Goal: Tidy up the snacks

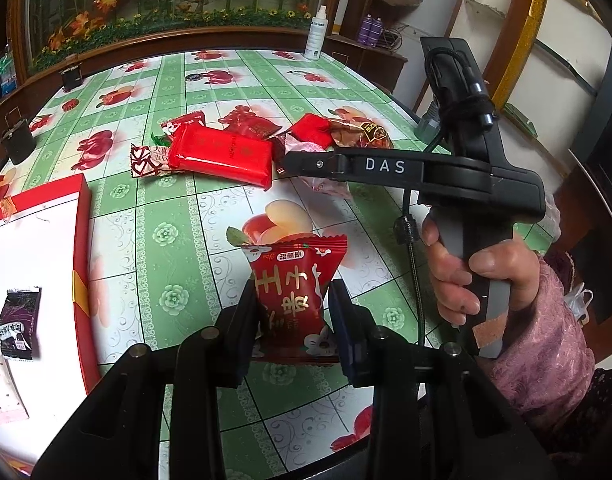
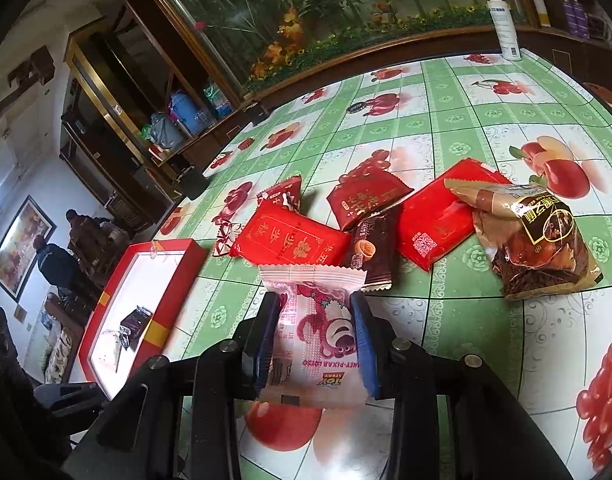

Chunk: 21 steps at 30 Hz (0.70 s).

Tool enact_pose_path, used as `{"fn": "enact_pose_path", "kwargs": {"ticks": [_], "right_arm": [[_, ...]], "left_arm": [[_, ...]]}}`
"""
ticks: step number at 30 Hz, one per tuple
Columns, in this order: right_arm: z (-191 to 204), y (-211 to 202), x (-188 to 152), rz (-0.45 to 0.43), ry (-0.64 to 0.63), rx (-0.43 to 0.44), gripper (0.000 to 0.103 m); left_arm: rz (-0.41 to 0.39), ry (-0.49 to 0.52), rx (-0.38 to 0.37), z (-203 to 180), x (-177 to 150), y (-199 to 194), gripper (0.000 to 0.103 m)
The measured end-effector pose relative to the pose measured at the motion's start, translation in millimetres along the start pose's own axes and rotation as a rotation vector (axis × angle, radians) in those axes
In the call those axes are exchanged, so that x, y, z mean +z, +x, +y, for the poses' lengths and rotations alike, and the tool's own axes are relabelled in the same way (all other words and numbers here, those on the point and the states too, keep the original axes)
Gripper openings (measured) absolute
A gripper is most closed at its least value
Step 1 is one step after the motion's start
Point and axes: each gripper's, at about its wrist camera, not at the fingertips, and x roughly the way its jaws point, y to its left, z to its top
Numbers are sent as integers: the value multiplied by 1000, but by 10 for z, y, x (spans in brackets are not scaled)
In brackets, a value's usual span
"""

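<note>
Here, left gripper (image 1: 292,300) pinching red packet (image 1: 296,280), red-rimmed box (image 1: 82,240) edge nearby.

A white spray bottle (image 1: 316,34) stands near, perhaps on, the tablecloth's (image 1: 226,80) far edge.

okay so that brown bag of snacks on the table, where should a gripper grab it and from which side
Grip the brown bag at its flat crimped seal, the thin end pointing toward the red packets. Come from above, probably: the bulging body looks too wide for the jaws, and both grippers are full now.
</note>
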Motion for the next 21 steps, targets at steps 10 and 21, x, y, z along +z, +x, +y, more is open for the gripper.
{"fn": "enact_pose_path", "kwargs": {"ticks": [10, 21], "right_arm": [[-34, 23, 8, 2, 10, -24, 37], [-41, -9, 8, -14, 16, -22, 37]], "left_arm": [[10, -6, -1, 23, -18, 17, 32], [7, -3, 8, -3, -12, 8, 32]]}}
